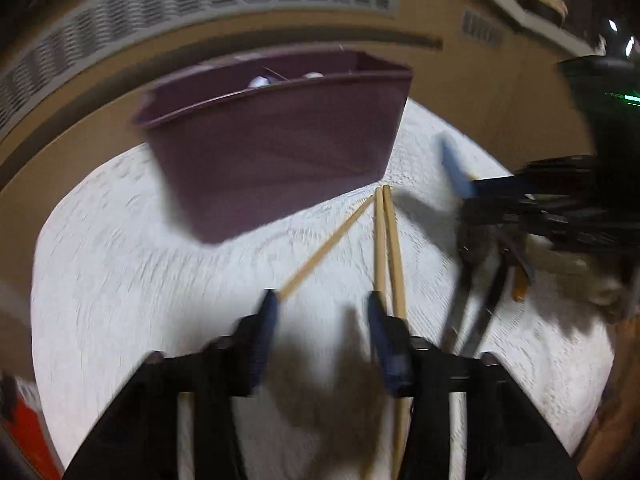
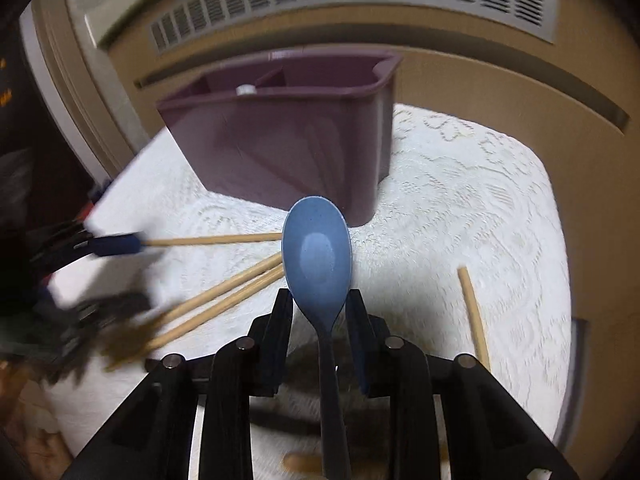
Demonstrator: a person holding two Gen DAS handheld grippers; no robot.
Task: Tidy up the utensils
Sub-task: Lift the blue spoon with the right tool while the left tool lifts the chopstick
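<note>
My right gripper [image 2: 319, 300] has its jaws set apart either side of a blue spoon [image 2: 317, 256], whether they pinch it I cannot tell; my left gripper [image 1: 322, 304] has its jaws apart above the white lace cloth [image 1: 120, 280]. Wooden chopsticks [image 1: 386, 240] lie on the cloth just before the purple utensil caddy [image 1: 276, 148].

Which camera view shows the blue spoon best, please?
The right wrist view: the blue spoon fills the centre, bowl up, its handle running back between the right gripper fingers. The left wrist view shows only a blurred blue sliver at the right, ahead of the purple caddy.
</note>
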